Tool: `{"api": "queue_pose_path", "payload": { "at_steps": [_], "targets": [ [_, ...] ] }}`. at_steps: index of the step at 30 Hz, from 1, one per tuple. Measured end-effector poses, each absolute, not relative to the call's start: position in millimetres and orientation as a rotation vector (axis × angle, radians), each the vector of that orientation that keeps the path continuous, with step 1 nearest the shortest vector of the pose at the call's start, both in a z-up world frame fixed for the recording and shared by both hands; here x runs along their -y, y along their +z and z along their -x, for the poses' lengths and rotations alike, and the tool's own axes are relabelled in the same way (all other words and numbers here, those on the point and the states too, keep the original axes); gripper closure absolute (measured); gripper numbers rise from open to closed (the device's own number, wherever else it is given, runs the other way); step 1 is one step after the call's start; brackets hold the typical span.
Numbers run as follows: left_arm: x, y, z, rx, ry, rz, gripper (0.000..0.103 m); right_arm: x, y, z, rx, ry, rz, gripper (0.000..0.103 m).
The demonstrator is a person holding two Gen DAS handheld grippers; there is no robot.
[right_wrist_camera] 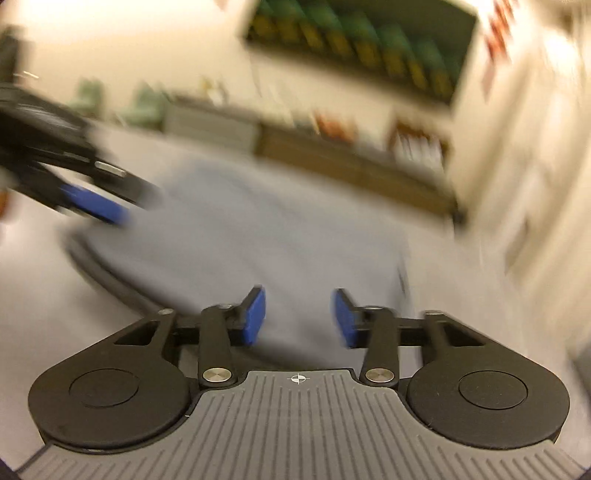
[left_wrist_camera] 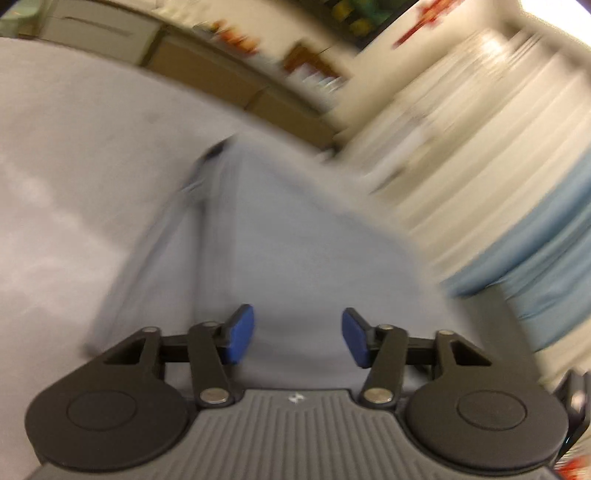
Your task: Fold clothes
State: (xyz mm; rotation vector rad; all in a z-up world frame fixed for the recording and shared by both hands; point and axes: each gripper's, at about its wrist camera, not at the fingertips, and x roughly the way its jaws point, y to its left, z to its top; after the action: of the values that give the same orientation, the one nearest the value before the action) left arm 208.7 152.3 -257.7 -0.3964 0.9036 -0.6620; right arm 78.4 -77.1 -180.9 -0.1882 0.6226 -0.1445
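Two grippers: the left gripper [left_wrist_camera: 297, 338] and the right gripper [right_wrist_camera: 298, 319], each with two blue pads. One grey-blue garment [right_wrist_camera: 258, 236] on one pale table [left_wrist_camera: 66, 155].

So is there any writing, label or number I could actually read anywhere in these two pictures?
None can be read.
Small white mark on the left gripper body: a symbol, blurred.
Crosshair mark on the right gripper body: a sign, no letters.
Red wall decorations: too blurred.

Garment [left_wrist_camera: 288, 229] flat on table [left_wrist_camera: 74, 147], shelves [right_wrist_camera: 354, 162] behind
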Motion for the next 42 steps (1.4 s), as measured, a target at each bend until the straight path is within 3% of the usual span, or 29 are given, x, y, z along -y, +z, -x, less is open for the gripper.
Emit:
{"api": "queue_pose_path", "payload": {
  "at_steps": [3,6,8,13,16,17,18,19,22,24,26,28,31,33,36,42],
  "targets": [
    [-160,-254,-208,-0.905,-0.652,0.398,0.061,119,-175,-74,-0.653,-0.116,-0.064,0.060],
    [-159,-212,-215,-0.802,-0.721,0.376,0.046,137,-147,-77,-0.608,-0.083,-0.115,0.059],
    [-148,-186,-229,-0.746,-0.740,0.309,0.040,144,-125,-89,-0.558,-0.047,-0.077,0.051],
    [-76,-189,-297,-0.857,-0.691,0.061,0.041,156,-111,-177,-0.591,0.031,0.069,0.048],
    [-66,-229,-322,-0.954,-0.586,-0.025,0.059,163,-142,-215,-0.711,0.071,0.114,0.050],
    [-71,-232,-324,-0.943,-0.593,0.008,0.060,171,-153,-217,-0.738,0.078,0.099,0.051],
    [-76,-231,-323,-0.944,-0.593,0.043,0.060,181,-161,-216,-0.741,0.089,0.069,0.045],
    [-83,-226,-320,-0.943,-0.578,0.092,0.060,191,-168,-216,-0.743,0.099,0.039,0.043],
    [-91,-207,-301,-0.865,-0.661,0.177,0.043,206,-157,-191,-0.711,0.042,-0.021,0.049],
    [-91,-211,-279,-0.875,-0.702,0.173,0.040,201,-136,-159,-0.630,0.080,-0.030,0.051],
    [-90,-225,-263,-0.906,-0.661,0.121,0.041,194,-127,-134,-0.600,0.150,-0.088,0.047],
    [-93,-248,-259,-0.930,-0.534,0.073,0.038,188,-140,-123,-0.636,0.179,-0.149,0.037],
    [-112,-243,-245,-0.943,-0.463,0.168,0.039,186,-157,-113,-0.688,0.098,-0.169,0.030],
    [-118,-233,-221,-0.916,-0.466,0.203,0.034,184,-168,-107,-0.722,0.043,-0.182,0.031],
    [-109,-222,-174,-0.896,-0.461,0.163,0.022,174,-160,-65,-0.650,-0.037,-0.147,0.010],
    [-68,-239,-104,-0.948,-0.419,0.042,0.015,142,-163,-16,-0.666,-0.130,-0.123,0.007]
  ]
}}
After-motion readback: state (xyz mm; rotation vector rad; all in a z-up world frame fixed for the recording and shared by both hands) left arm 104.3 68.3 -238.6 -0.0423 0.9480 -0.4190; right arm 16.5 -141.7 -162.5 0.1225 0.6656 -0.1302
